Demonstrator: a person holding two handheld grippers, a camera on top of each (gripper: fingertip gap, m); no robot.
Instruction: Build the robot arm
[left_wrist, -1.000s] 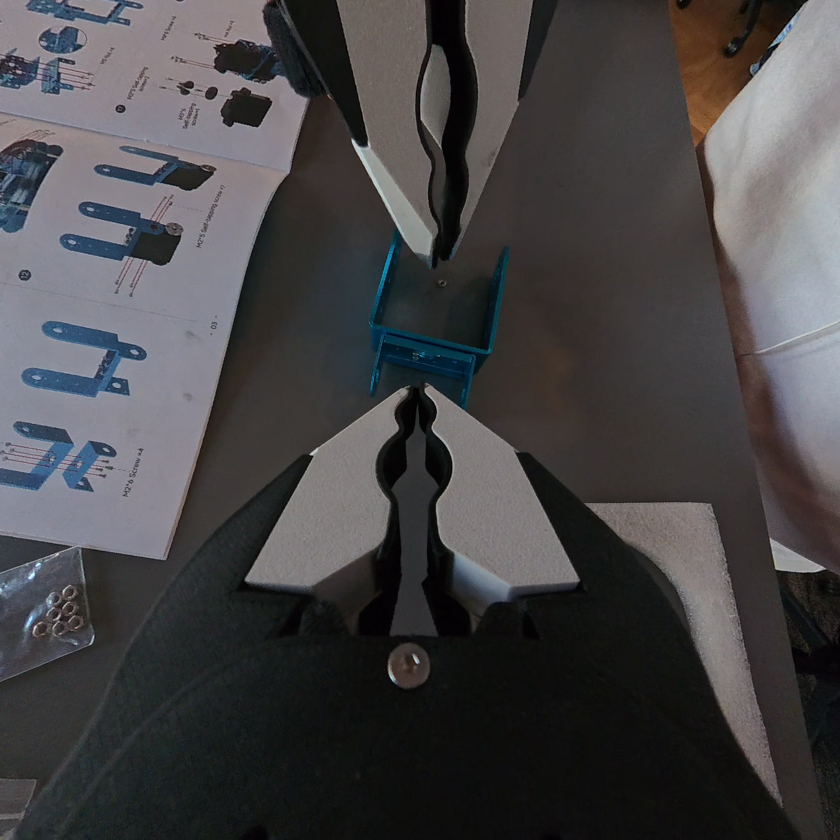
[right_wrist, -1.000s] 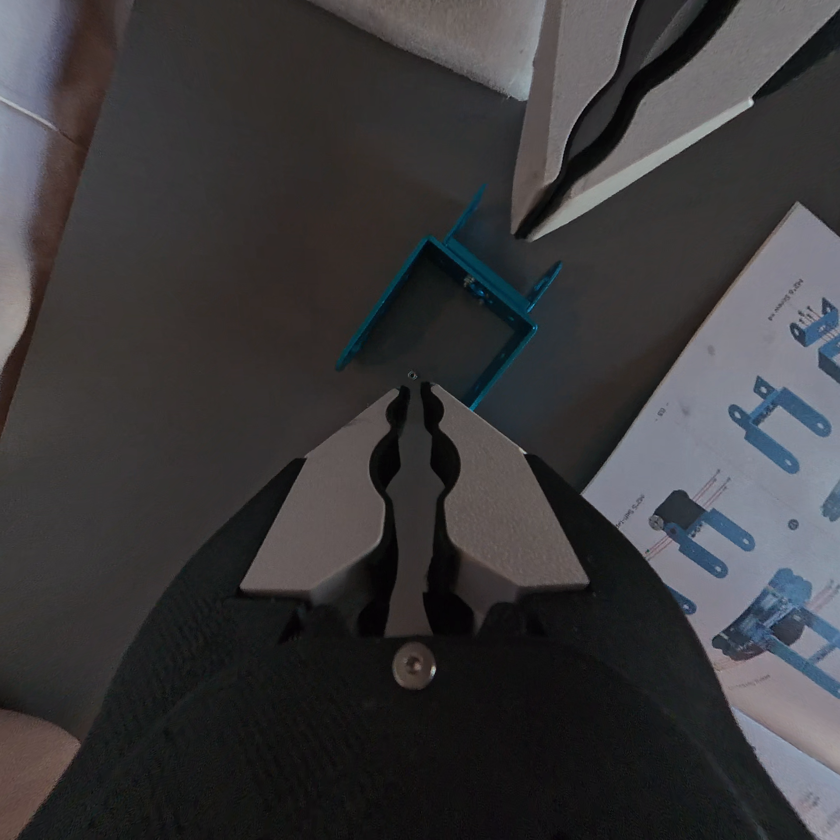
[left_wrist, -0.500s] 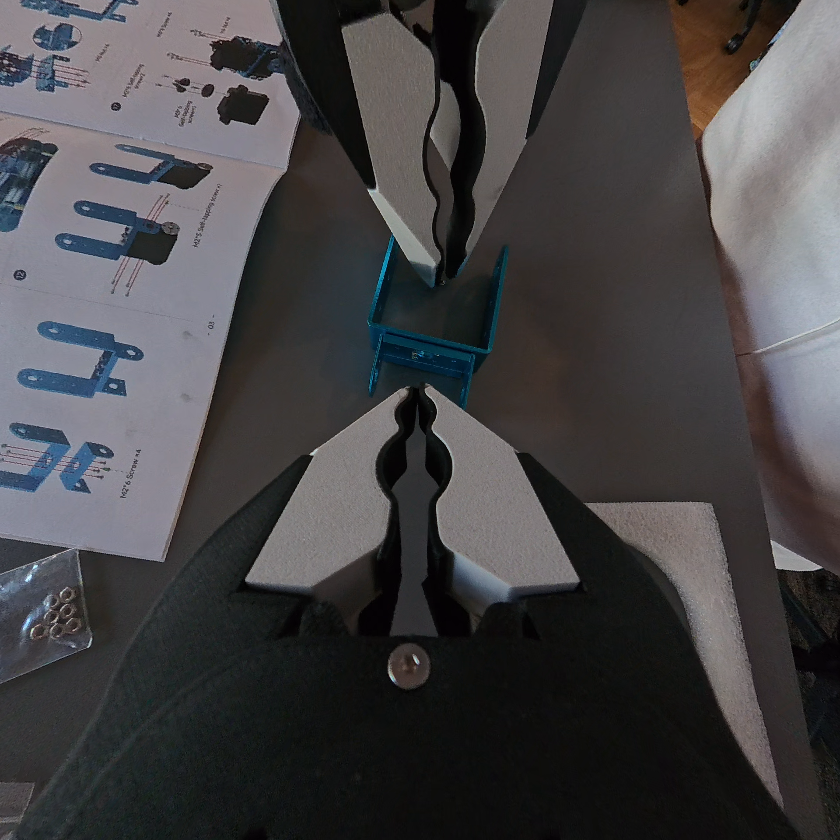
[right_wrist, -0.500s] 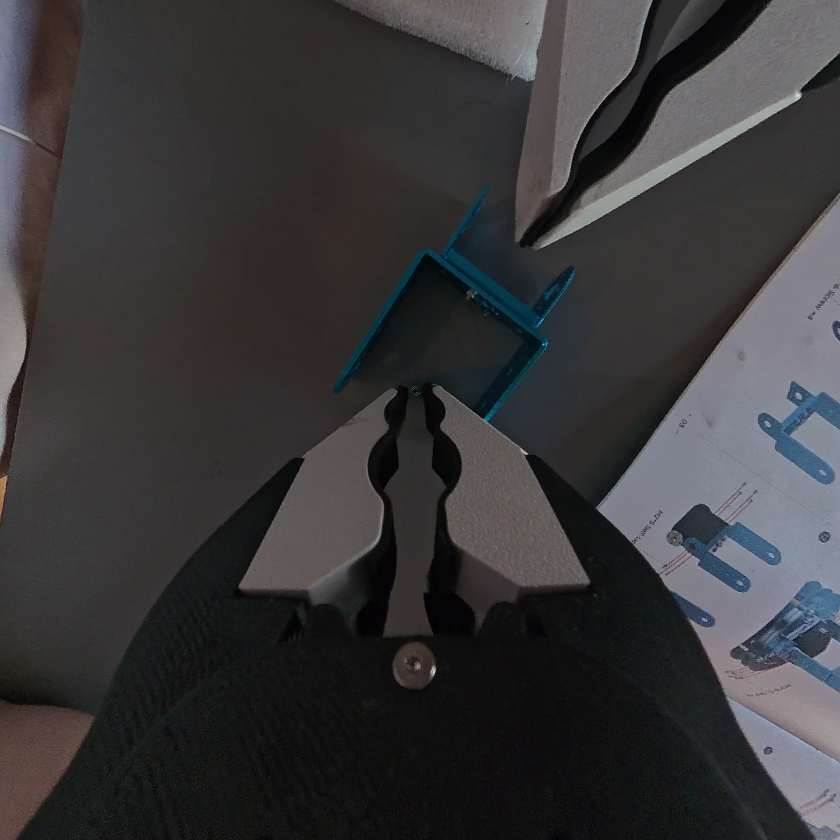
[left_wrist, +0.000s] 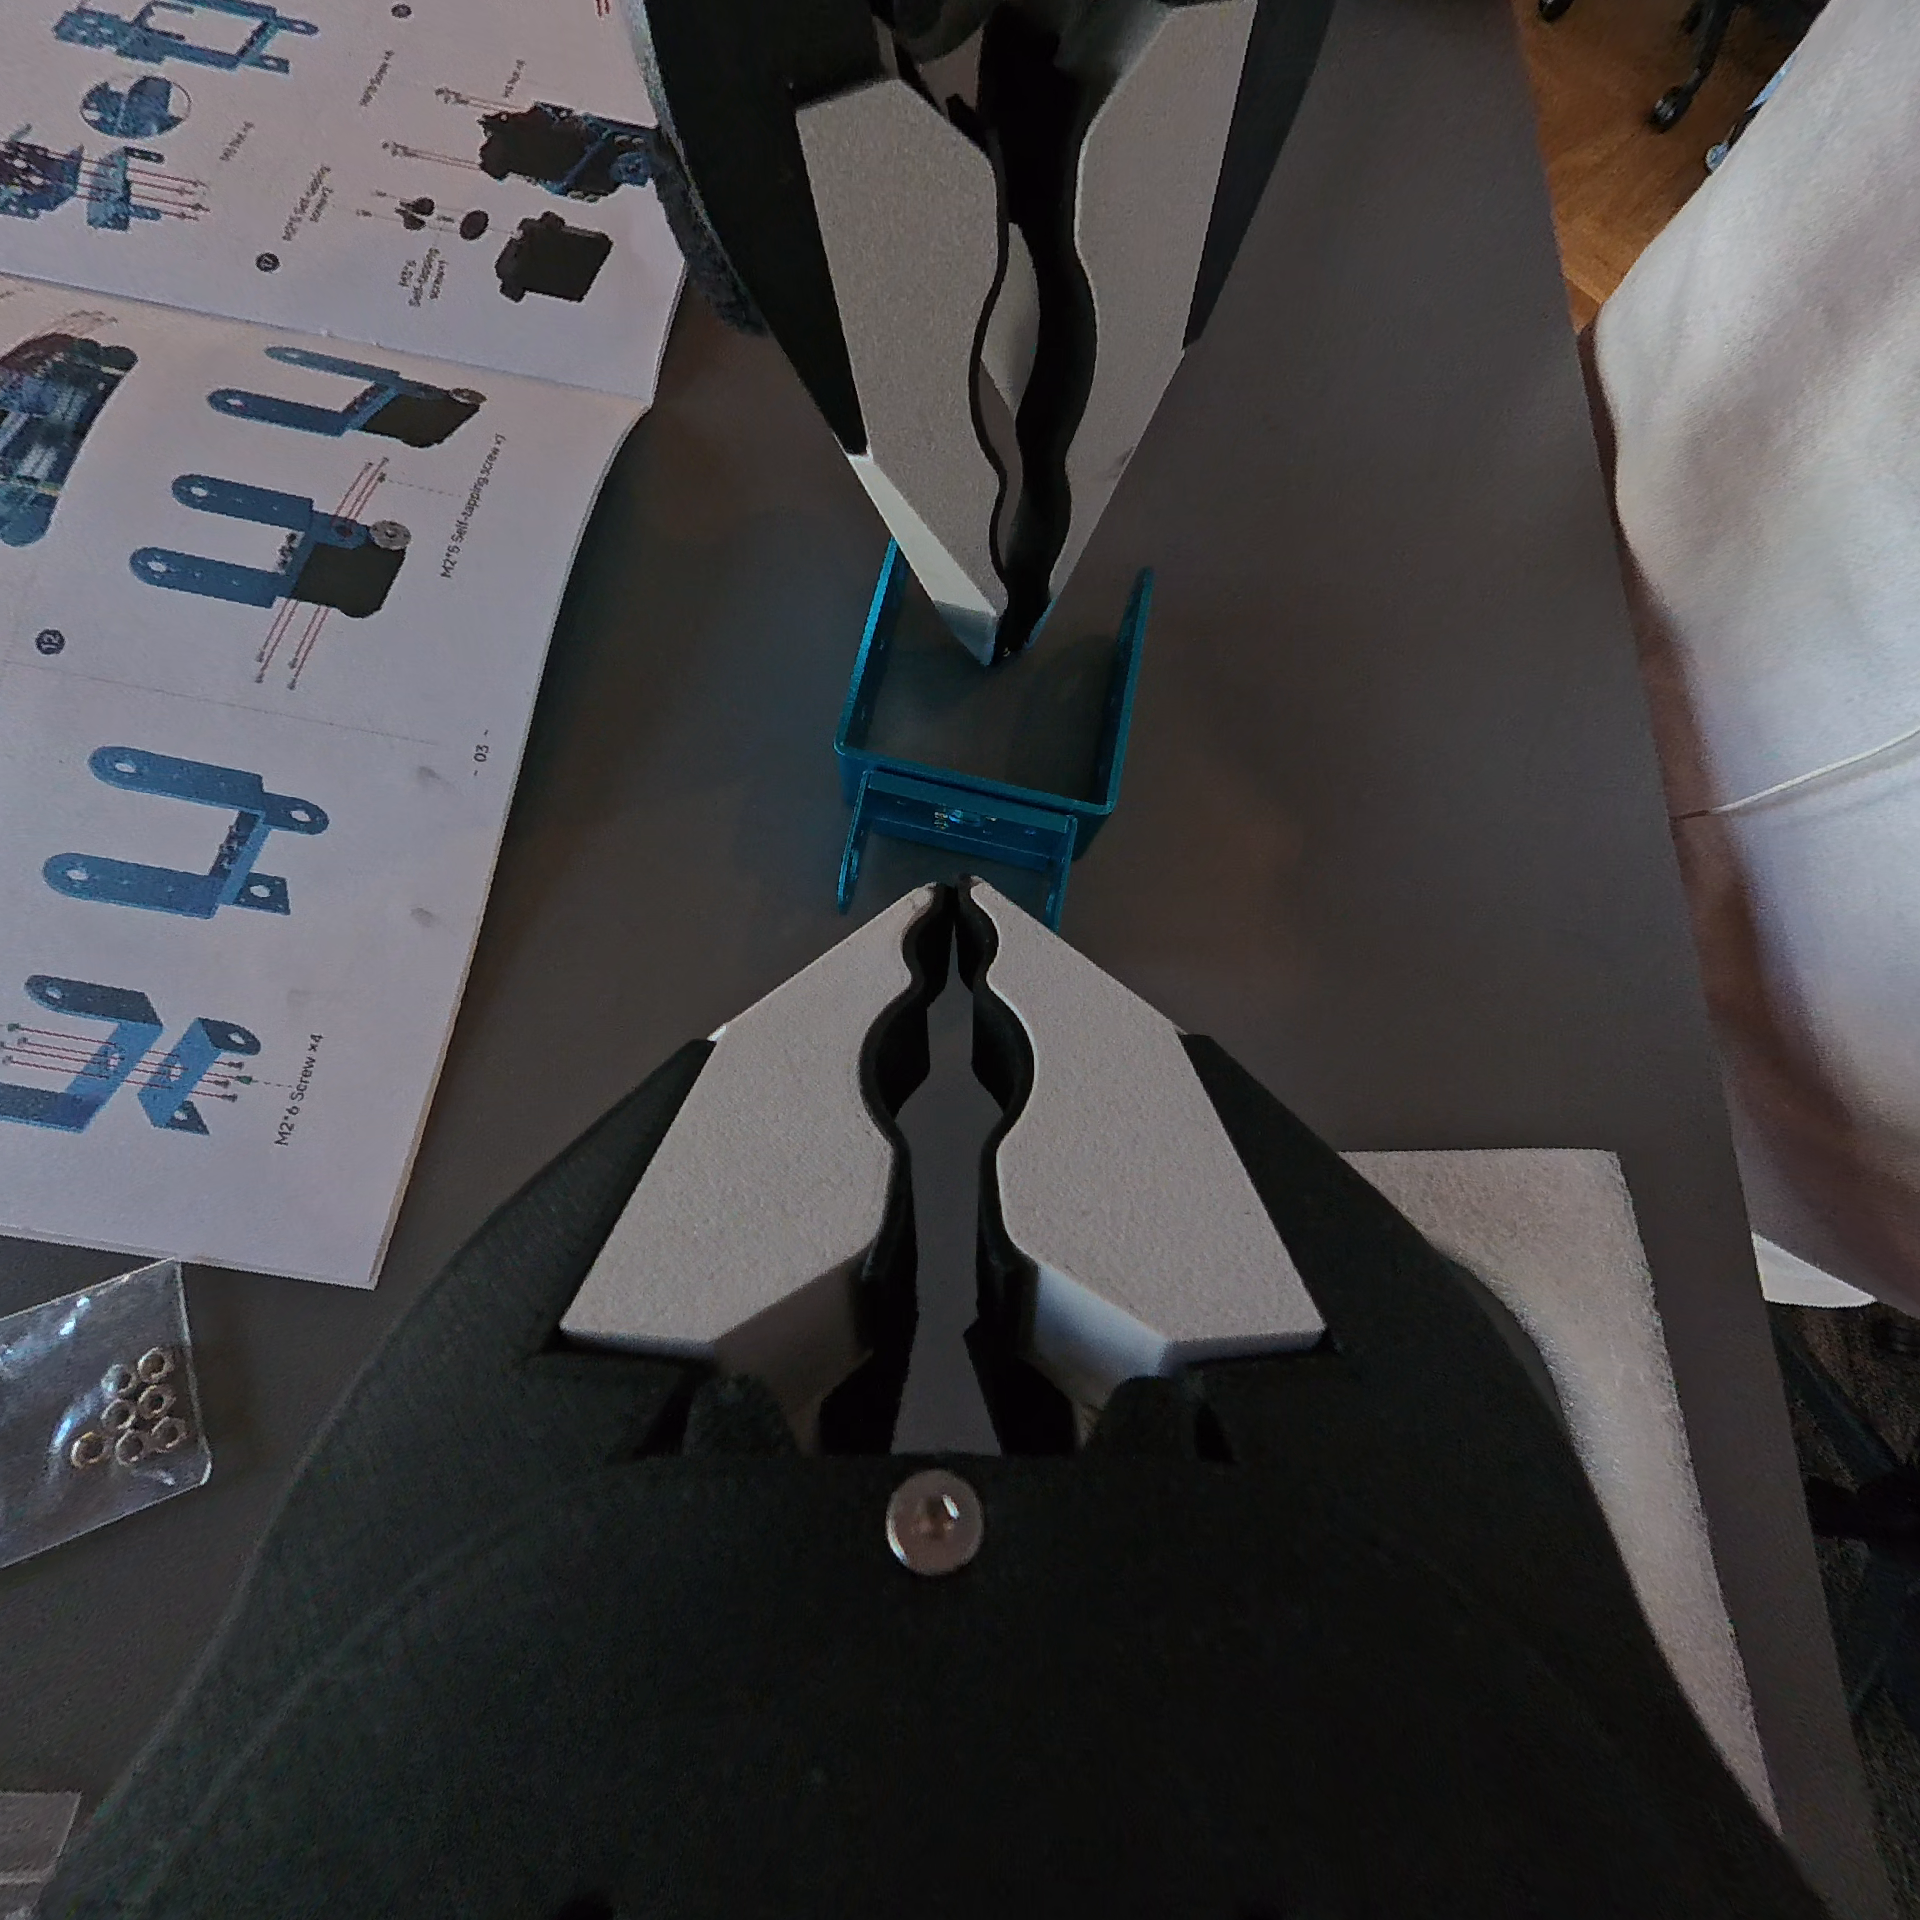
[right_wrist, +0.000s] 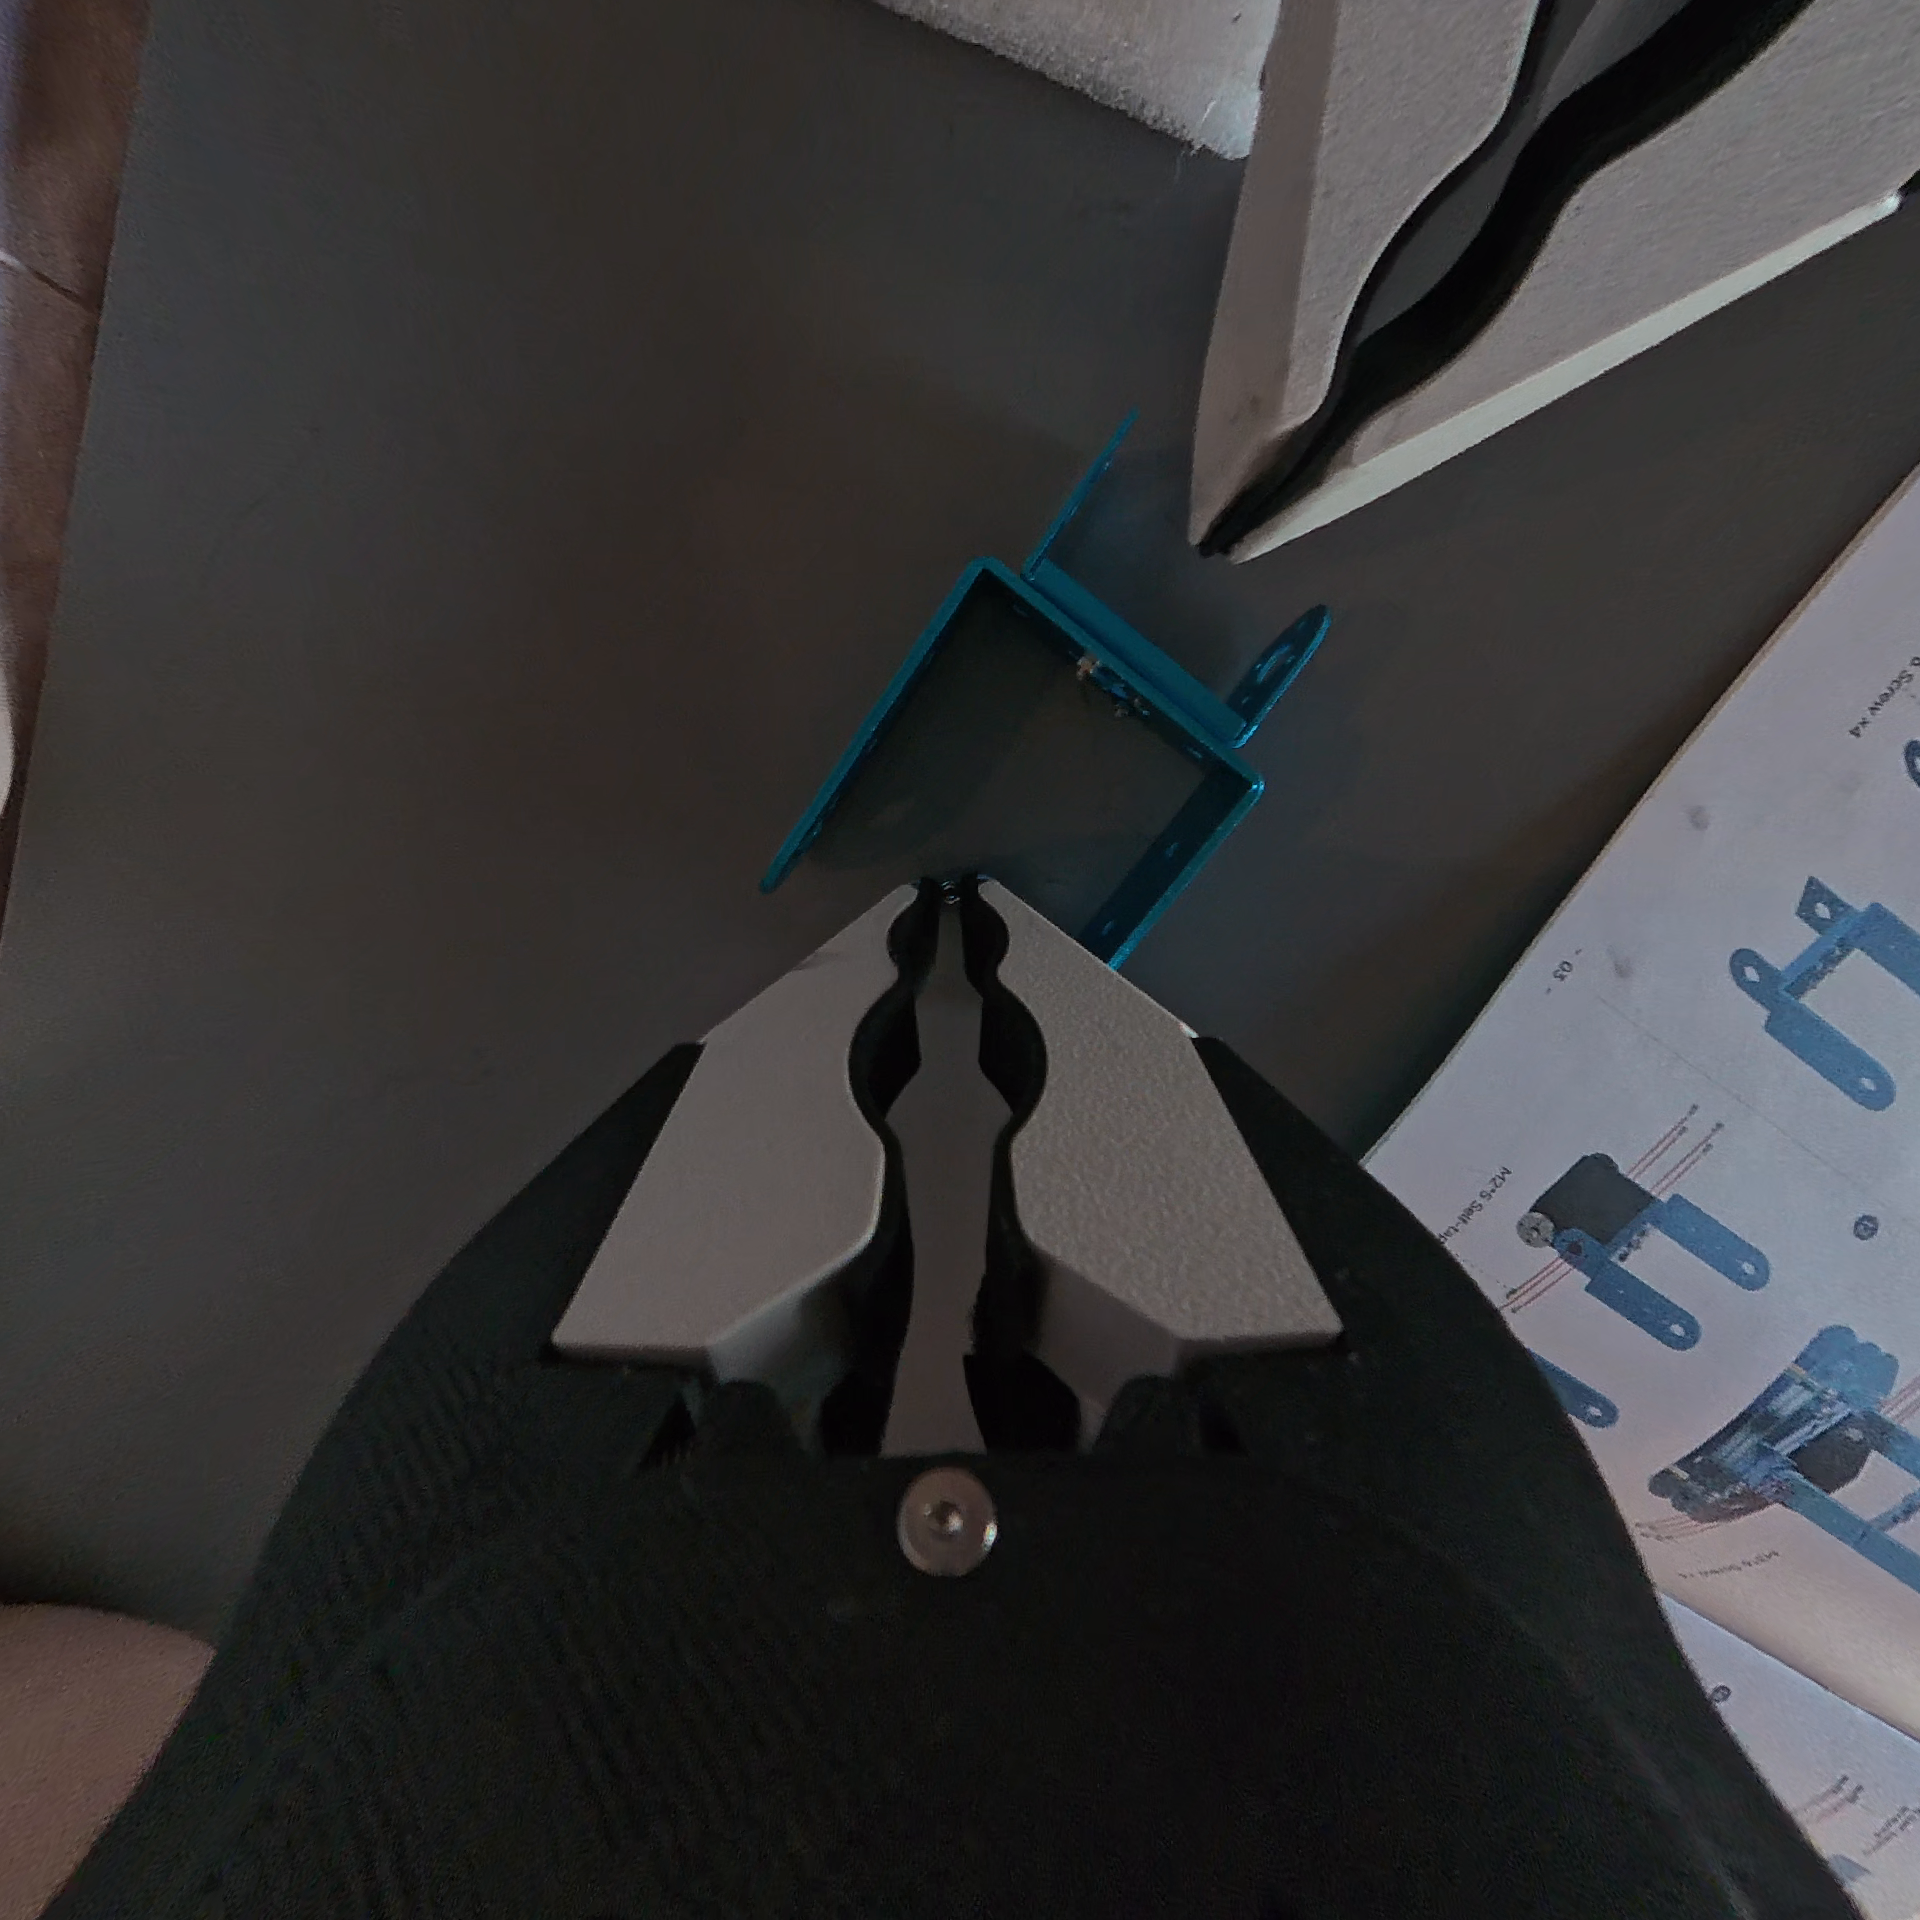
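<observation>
**Pinching a tiny screw at the blue bracket**

Resting on the dark tabletop, the blue metal U-bracket assembly lies between both claws. The right claw, clenched on a small screw, sits in the bracket's open mouth. The left claw is closed on nothing, just beside the bracket's flanged end. An illustrated assembly manual with printed captions lies at 9 o'clock, a clear bag of nuts at 8 o'clock, white foam at 4 o'clock.
</observation>
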